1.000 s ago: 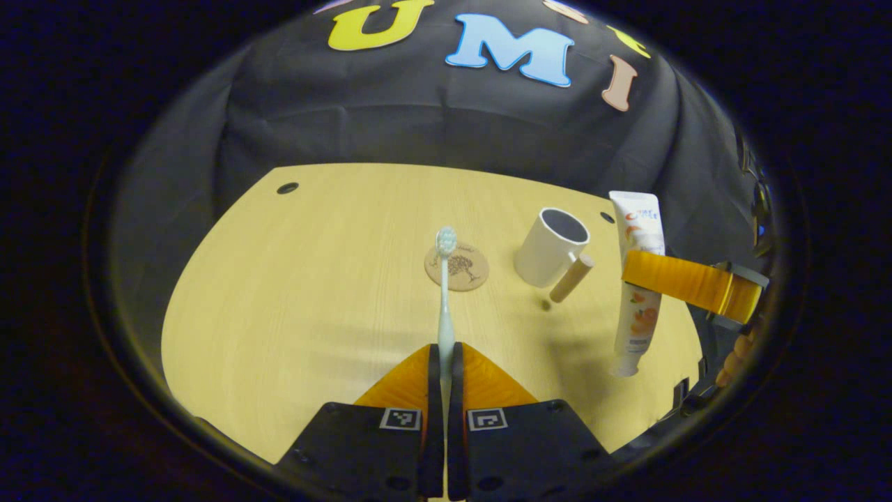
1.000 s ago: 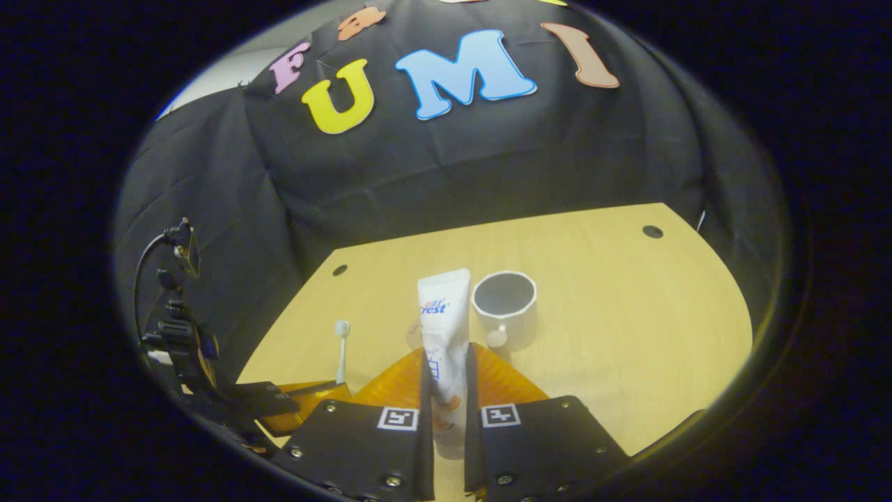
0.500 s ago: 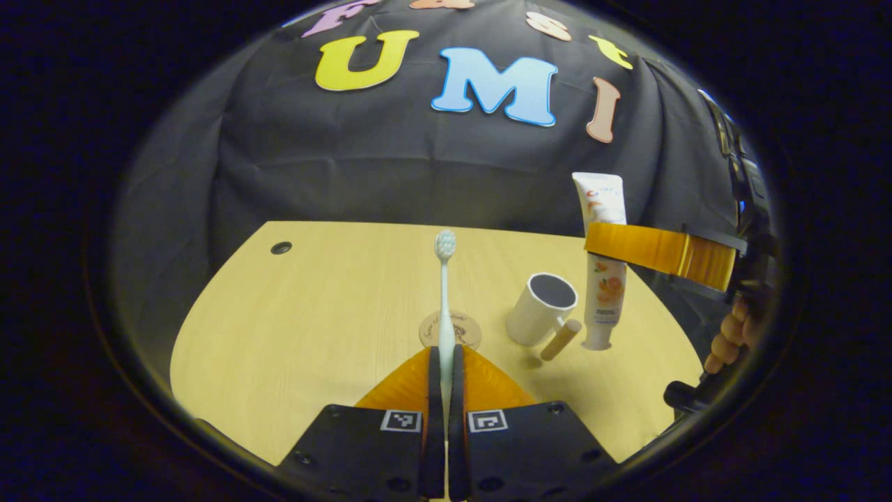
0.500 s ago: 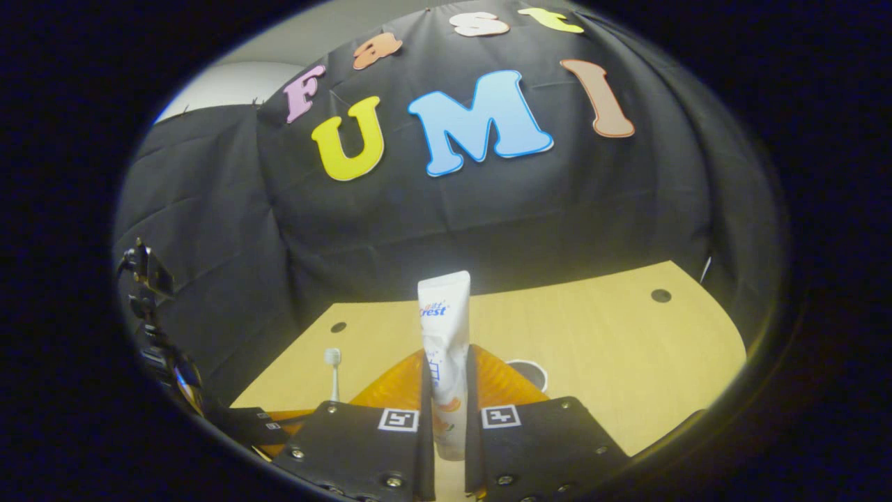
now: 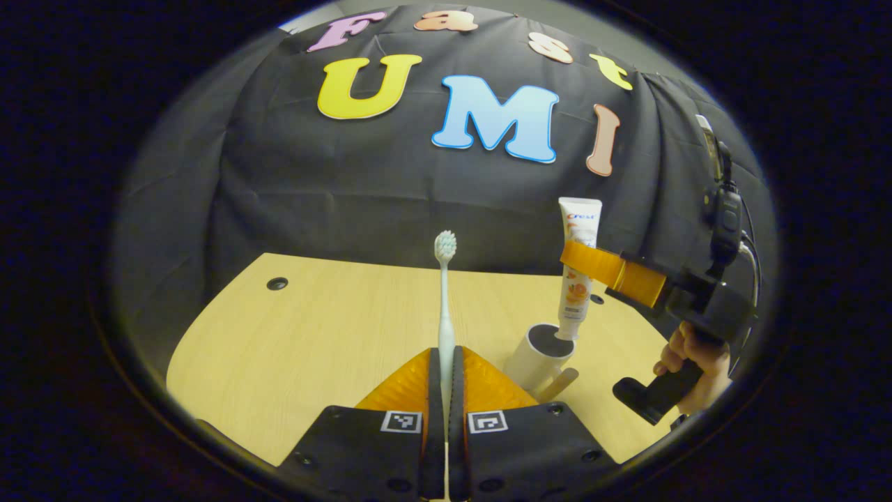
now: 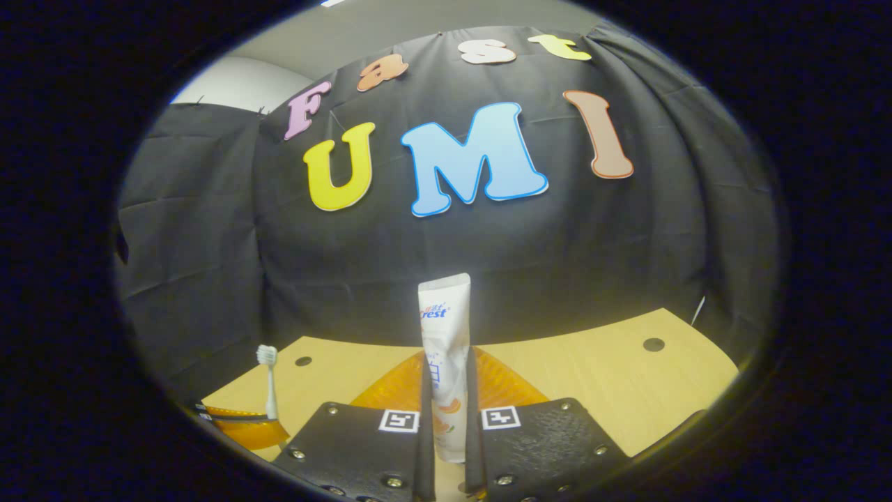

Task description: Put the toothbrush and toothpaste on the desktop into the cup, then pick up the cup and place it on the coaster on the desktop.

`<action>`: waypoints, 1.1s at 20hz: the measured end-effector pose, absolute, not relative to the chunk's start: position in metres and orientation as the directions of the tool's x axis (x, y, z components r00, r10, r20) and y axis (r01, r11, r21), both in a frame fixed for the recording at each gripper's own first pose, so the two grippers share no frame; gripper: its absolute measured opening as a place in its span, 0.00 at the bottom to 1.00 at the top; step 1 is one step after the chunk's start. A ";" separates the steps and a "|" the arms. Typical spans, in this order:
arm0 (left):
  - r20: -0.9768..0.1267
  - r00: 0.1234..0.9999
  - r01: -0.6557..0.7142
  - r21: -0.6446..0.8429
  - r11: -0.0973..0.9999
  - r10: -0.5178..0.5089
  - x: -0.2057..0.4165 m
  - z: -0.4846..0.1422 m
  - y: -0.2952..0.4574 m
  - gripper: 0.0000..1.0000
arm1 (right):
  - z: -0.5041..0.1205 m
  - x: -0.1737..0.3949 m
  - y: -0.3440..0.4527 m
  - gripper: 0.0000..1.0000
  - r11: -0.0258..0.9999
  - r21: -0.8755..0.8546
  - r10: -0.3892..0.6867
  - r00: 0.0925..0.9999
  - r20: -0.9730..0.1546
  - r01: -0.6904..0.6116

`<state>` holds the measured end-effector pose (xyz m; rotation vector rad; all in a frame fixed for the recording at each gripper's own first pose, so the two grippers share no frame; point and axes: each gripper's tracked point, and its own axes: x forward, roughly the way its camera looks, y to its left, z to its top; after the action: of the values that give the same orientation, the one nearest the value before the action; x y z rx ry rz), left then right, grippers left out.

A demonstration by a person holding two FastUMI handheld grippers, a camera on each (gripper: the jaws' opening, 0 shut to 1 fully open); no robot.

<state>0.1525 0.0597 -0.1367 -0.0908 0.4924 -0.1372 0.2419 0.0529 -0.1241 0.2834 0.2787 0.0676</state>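
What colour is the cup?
White, with a pale wooden handle; the cup shows best in the left gripper view.

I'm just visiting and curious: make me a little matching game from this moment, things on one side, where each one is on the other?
Things:
1. toothbrush
2. toothpaste
3. cup
4. hand

Places:
A. standing on the table
B. upright in the left gripper
C. on the right gripper's handle
D. in the right gripper, cap end at the cup's mouth

Pairs: 1-B, 2-D, 3-A, 4-C
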 end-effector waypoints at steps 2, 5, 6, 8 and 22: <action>-0.449 0.880 0.110 -0.124 0.986 -0.155 0.157 -0.133 0.058 0.10 | -0.134 0.249 0.046 0.18 0.963 0.268 0.078 0.964 -0.255 -0.007; -0.445 0.882 0.112 -0.119 0.987 -0.154 0.163 -0.135 0.055 0.10 | -0.158 0.257 0.043 0.18 0.966 0.257 0.060 0.957 -0.284 0.015; -0.449 0.880 0.112 -0.116 0.987 -0.152 0.164 -0.137 0.054 0.10 | -0.169 0.258 0.042 0.18 0.966 0.256 0.056 0.951 -0.303 0.025; -0.453 0.879 0.112 -0.115 0.987 -0.152 0.167 -0.138 0.053 0.10 | -0.189 0.256 0.042 0.18 0.966 0.254 0.052 0.939 -0.340 0.038; -0.467 0.868 0.118 -0.132 0.984 -0.167 0.174 -0.148 0.038 0.10 | -0.246 0.221 0.053 0.29 0.986 0.167 0.092 0.844 -0.528 -0.003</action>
<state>0.1744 0.0375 -0.1482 -0.1007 0.4976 -0.1494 0.2215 0.0535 -0.2462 0.1626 0.5638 0.0500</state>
